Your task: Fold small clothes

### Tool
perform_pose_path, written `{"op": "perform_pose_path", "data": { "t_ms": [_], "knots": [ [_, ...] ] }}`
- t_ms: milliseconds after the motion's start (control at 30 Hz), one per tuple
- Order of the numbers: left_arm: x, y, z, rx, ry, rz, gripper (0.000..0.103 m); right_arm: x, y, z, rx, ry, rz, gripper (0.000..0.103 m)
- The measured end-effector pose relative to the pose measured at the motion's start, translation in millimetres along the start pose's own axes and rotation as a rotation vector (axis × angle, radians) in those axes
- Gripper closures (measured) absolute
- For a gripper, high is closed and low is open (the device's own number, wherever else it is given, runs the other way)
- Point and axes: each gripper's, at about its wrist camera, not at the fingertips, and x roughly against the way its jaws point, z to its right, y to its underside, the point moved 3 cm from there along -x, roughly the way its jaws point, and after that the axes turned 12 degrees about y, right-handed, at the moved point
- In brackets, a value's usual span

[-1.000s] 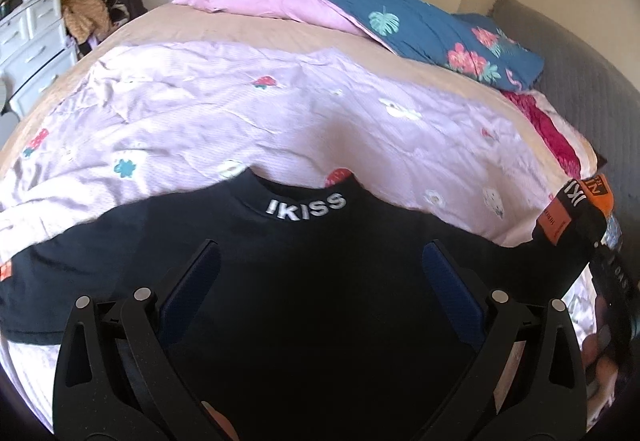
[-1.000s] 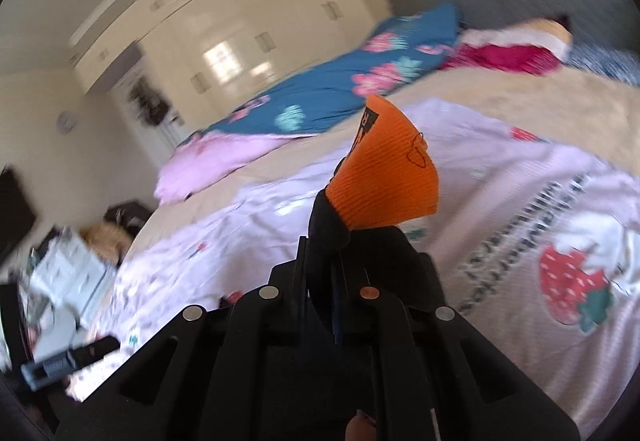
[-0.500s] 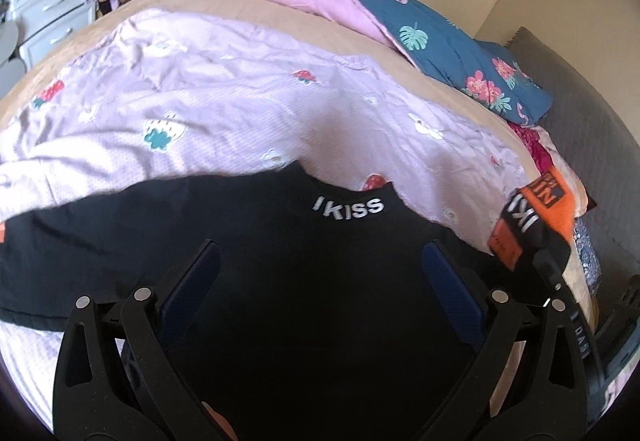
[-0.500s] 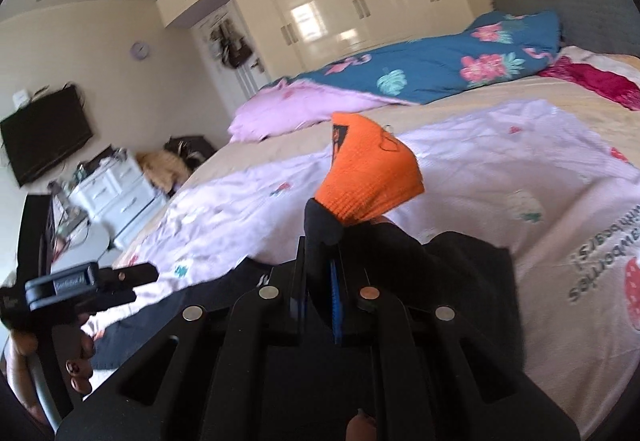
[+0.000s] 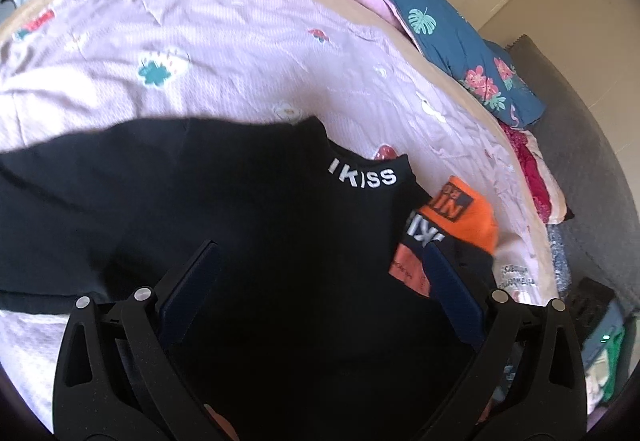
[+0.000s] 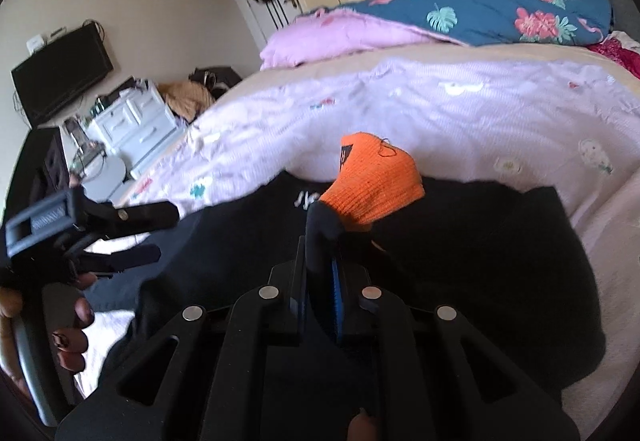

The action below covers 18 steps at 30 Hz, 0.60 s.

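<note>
A small black top (image 5: 240,225) with "IKISS" on its collar (image 5: 364,177) lies spread on the pink bedsheet (image 5: 200,33). My right gripper (image 6: 320,273) is shut on its right sleeve near the orange cuff (image 6: 376,185) and holds it over the top's body (image 6: 480,249). The cuff also shows in the left wrist view (image 5: 464,217), folded in beside the collar. My left gripper (image 5: 320,281) is open and empty above the top's middle; it also shows in the right wrist view (image 6: 120,237) at the left.
A blue flowered duvet (image 6: 500,13) and a pink blanket (image 6: 340,37) are piled at the far side of the bed. White drawers (image 6: 132,121) and a TV (image 6: 60,73) stand beyond the bed's left end. A grey headboard (image 5: 568,145) is at the right.
My right gripper has carried the orange-cuffed sleeve leftward, inward over the top's body. My left gripper has shifted right over the top, still open.
</note>
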Motion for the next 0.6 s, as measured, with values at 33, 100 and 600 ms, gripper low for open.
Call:
{"op": "perform_pose_path", "data": {
  "t_ms": [33,100,600],
  "knots": [
    [-2.9,1.2,-2.2,0.01,0.004,-0.008,0.008,-2.3,0.9,0.3,-0.001,-0.005,-0.011,0.092],
    [-8.2,3.5,-4.1,0.019,0.009,-0.024,0.008,-6.0,3.3,2.0,-0.016,-0.045,-0.044,0.088],
    [-33.4,25.2,-23.3,0.112,0.042,-0.12,0.02,23.0,-7.4,21.9,-0.057,-0.19,-0.085,0.05]
  ]
}}
